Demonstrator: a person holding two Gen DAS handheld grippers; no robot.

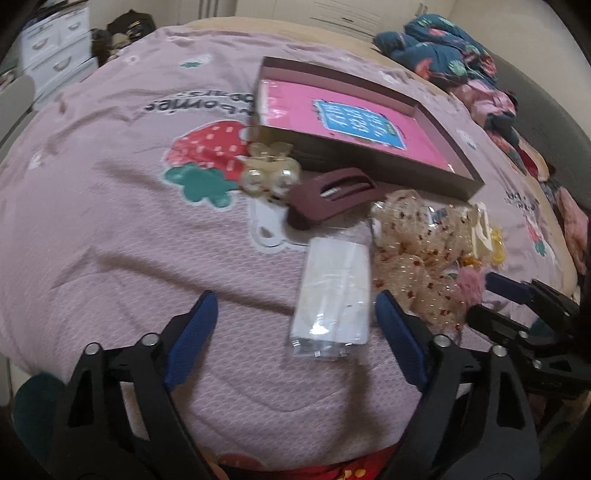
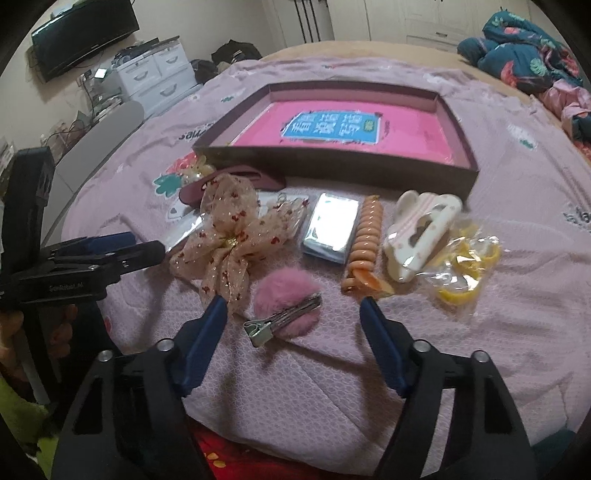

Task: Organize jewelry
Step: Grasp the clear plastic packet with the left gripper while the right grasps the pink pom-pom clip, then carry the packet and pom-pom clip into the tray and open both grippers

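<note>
A brown box (image 2: 369, 166) (image 1: 384, 162) with a pink sheet inside lies on the pink bedspread. In front of it lie hair pieces. My right gripper (image 2: 293, 304) is open, its fingers either side of a pink pompom clip (image 2: 284, 301). Beyond are a sheer bow (image 2: 229, 236), a clear packet (image 2: 330, 227), an orange coil tie (image 2: 364, 236), a white claw clip (image 2: 421, 232) and bagged yellow ties (image 2: 461, 262). My left gripper (image 1: 295, 306) is open around a clear packet (image 1: 336, 291). A maroon clip (image 1: 328, 195) and a pearl clip (image 1: 269, 173) lie beyond.
The bedspread (image 1: 110, 221) stretches bare to the left. Folded clothes (image 2: 528, 55) sit at the far right of the bed. White drawers (image 2: 155, 74) and a monitor (image 2: 81, 35) stand beyond the bed's left side. The left gripper shows in the right wrist view (image 2: 110, 251).
</note>
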